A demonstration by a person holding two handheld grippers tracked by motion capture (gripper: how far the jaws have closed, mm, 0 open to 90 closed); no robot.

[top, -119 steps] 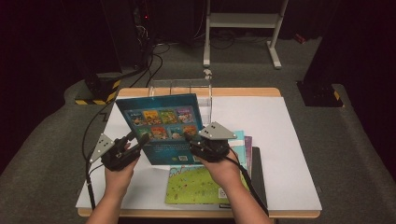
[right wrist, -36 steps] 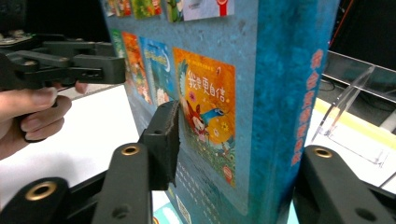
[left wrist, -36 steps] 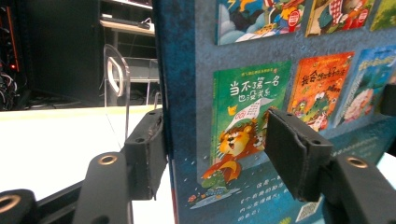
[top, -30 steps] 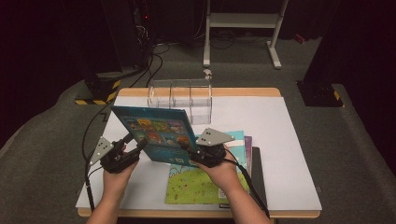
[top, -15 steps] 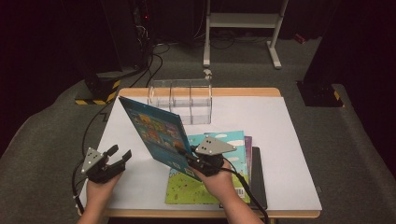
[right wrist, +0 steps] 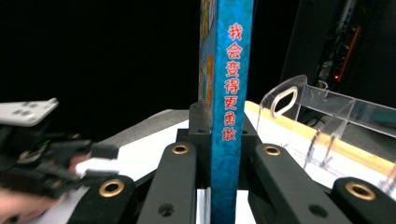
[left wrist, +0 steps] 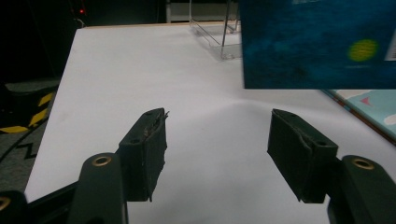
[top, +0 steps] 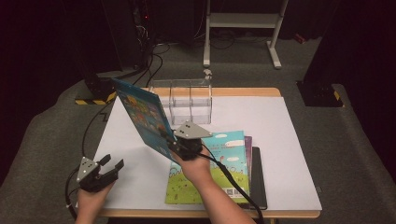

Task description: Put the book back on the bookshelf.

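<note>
**Book lifted, not yet racked**

Book (top: 142, 116) pinched by its spine in the right gripper (top: 180, 145), tilted above the table, just short of the rack (top: 187, 100). Left gripper (top: 105, 169) spread, empty, well apart. Slotting is left; more books (top: 219, 168) wait.

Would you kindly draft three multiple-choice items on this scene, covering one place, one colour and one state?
1. Where does the clear acrylic rack stand?
A. at the far side of the table
B. on the floor
C. on the stacked books

2. What colour is the spine of the held book?
A. yellow
B. blue
C. white

3. How are the left gripper's jaws?
A. shut on a book
B. shut on nothing
C. open, holding nothing

Answers: 1 A, it sits near the table's far edge; 2 B, the spine is blue with red characters between the right gripper's jaws; 3 C, bare table shows between its jaws.
</note>
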